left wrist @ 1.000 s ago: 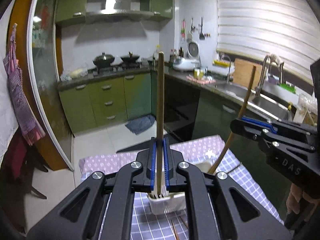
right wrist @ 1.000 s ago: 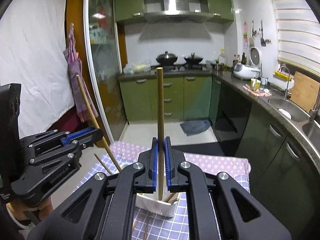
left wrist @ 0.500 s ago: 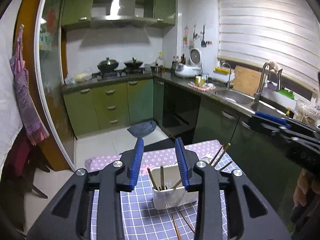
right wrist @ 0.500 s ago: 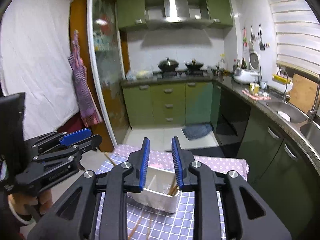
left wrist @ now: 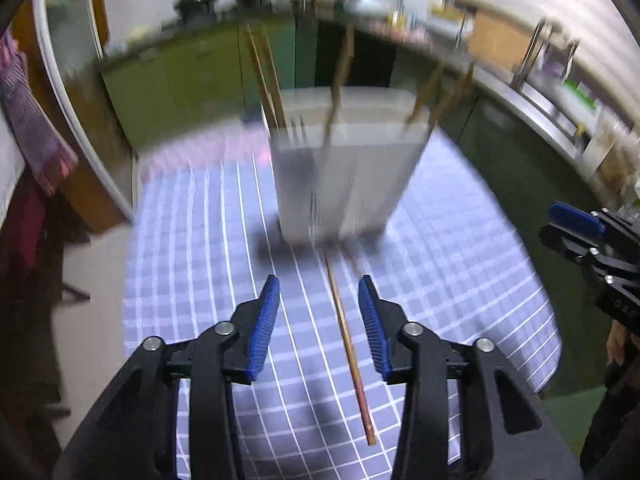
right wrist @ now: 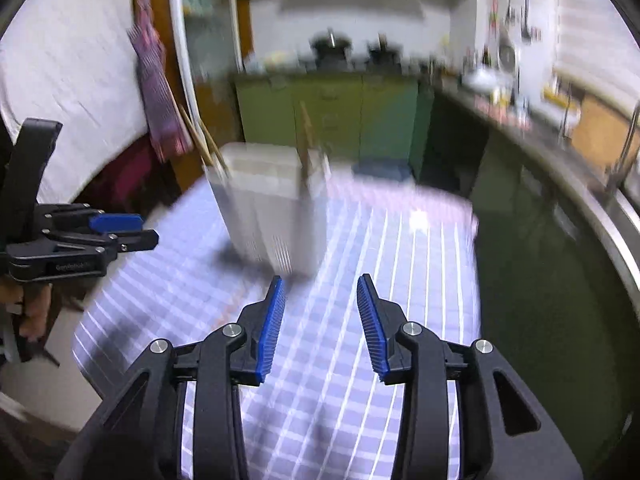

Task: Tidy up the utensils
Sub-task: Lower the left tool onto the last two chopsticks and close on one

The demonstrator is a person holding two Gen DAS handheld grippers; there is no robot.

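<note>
A white utensil holder (left wrist: 344, 168) stands on the checked tablecloth (left wrist: 192, 280) with several wooden chopsticks upright in it, blurred. One loose chopstick (left wrist: 346, 340) lies on the cloth in front of it, running toward the camera. My left gripper (left wrist: 318, 280) hovers above that chopstick; its jaws are opening and the blue pads touch nothing. In the right wrist view the holder (right wrist: 268, 208) sits ahead to the left. My right gripper (right wrist: 320, 280) is over bare cloth, jaws opening, nothing between them. Each gripper shows in the other's view: right (left wrist: 588, 240), left (right wrist: 80, 240).
The small table ends close on all sides, with its far edge just behind the holder. Green kitchen cabinets (right wrist: 340, 112) stand beyond, and a dark counter with a sink (left wrist: 552, 120) runs along the right. A striped cloth (right wrist: 156, 80) hangs at the left by a door frame.
Both grippers let go of the upright chopsticks they held, which now stand in the holder. Both opened, dropped lower and tilted down toward the table.
</note>
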